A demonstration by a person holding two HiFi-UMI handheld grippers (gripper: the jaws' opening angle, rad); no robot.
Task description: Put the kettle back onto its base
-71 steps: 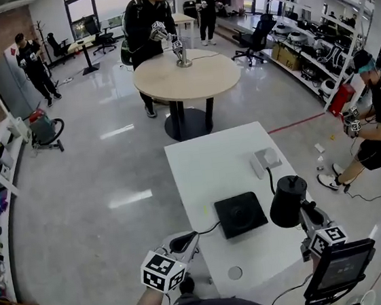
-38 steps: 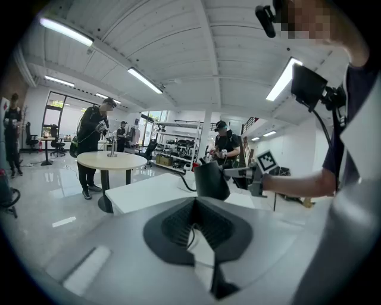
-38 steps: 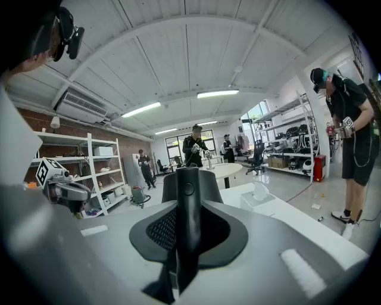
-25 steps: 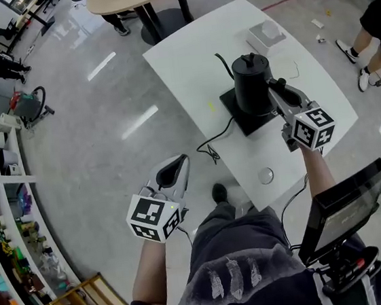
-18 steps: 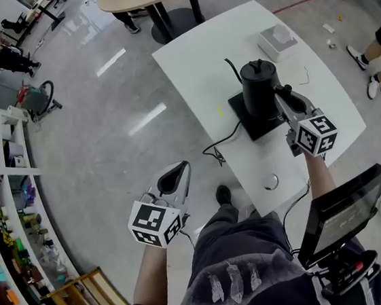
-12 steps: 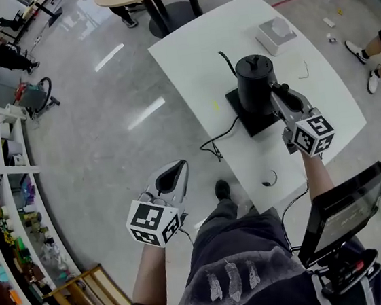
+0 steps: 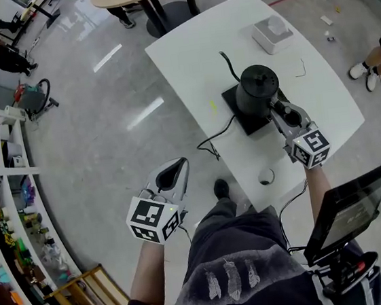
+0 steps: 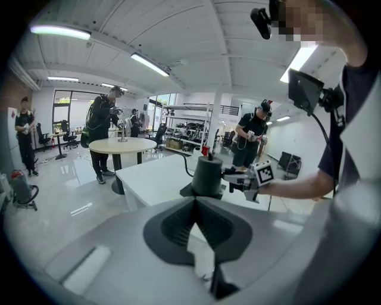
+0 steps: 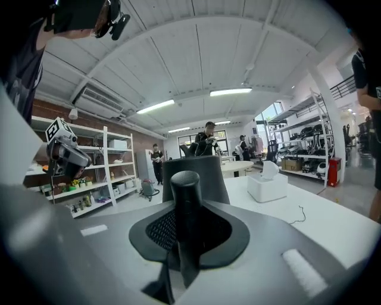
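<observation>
The matte black gooseneck kettle is seen standing on the flat black square base.
Nearest, well apart from the base, the left gripper is held with its jaws pressed together on nothing. Just before the base, the right gripper is clamped on the kettle's black upright handle. Beyond the base, a small white box is placed on the white table.

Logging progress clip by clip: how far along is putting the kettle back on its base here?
Nearly done: the kettle sits on, or just above, its base on the white table. In hand: the right gripper is shut on the kettle's handle. Left to do: let go and pull away. The left gripper hangs shut and empty beside the table.
</observation>
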